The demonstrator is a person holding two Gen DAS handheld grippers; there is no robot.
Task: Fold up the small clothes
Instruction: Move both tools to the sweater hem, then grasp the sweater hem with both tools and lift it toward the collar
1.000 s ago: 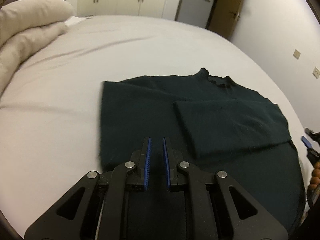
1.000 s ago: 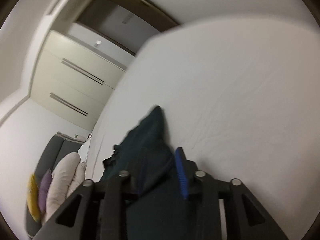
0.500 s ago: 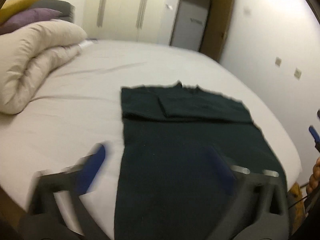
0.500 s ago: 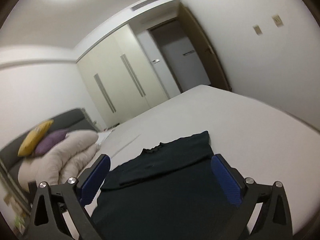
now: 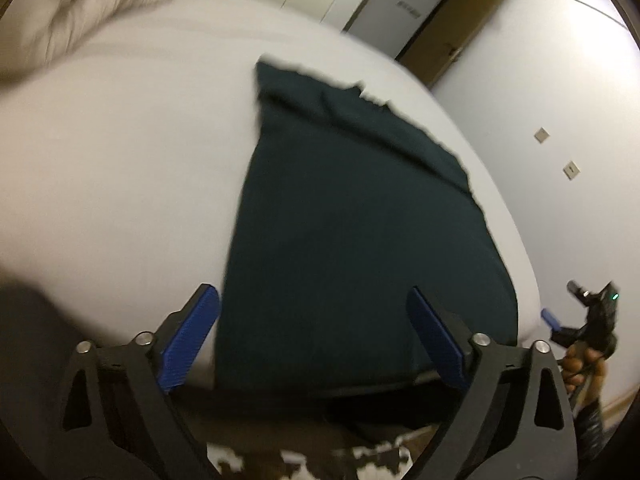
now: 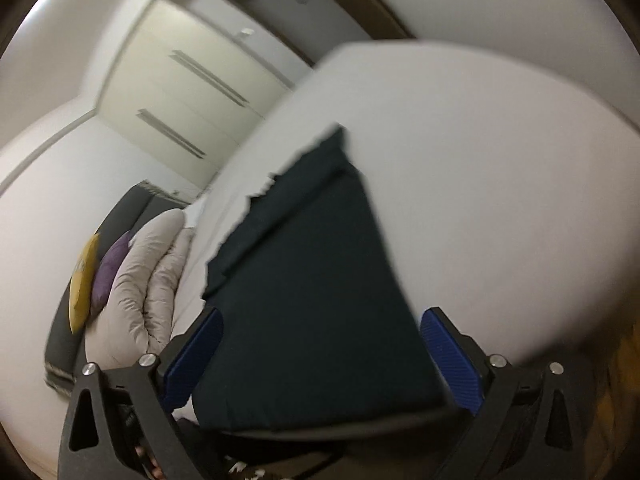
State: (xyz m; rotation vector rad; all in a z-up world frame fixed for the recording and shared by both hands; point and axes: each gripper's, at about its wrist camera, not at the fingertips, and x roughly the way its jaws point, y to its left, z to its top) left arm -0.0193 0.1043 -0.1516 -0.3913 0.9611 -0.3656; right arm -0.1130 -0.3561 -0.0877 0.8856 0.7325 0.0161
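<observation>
A dark green sweater point(image 5: 344, 216) lies flat on the white bed point(image 5: 120, 152), sleeves folded in across its top, collar at the far end. Its hem hangs over the near bed edge. My left gripper point(image 5: 314, 334) is open and empty, above the hem near the bed's edge. In the right wrist view the same sweater point(image 6: 316, 280) lies on the bed point(image 6: 480, 200). My right gripper point(image 6: 322, 354) is open and empty, wide over the hem. The right gripper also shows in the left wrist view point(image 5: 560, 324), held by a hand at the bed's right corner.
A rolled beige duvet point(image 6: 140, 280) lies at the bed's left, with yellow and purple cushions point(image 6: 94, 276) on a grey sofa behind. Cupboards point(image 6: 192, 92) and a door point(image 5: 404, 8) stand at the far wall. A patterned rug point(image 5: 360, 460) lies below the bed edge.
Both grippers opened and let go of the sweater, then drew back to the near bed edge. The sweater now lies flat with sleeves folded in. Both views tilted.
</observation>
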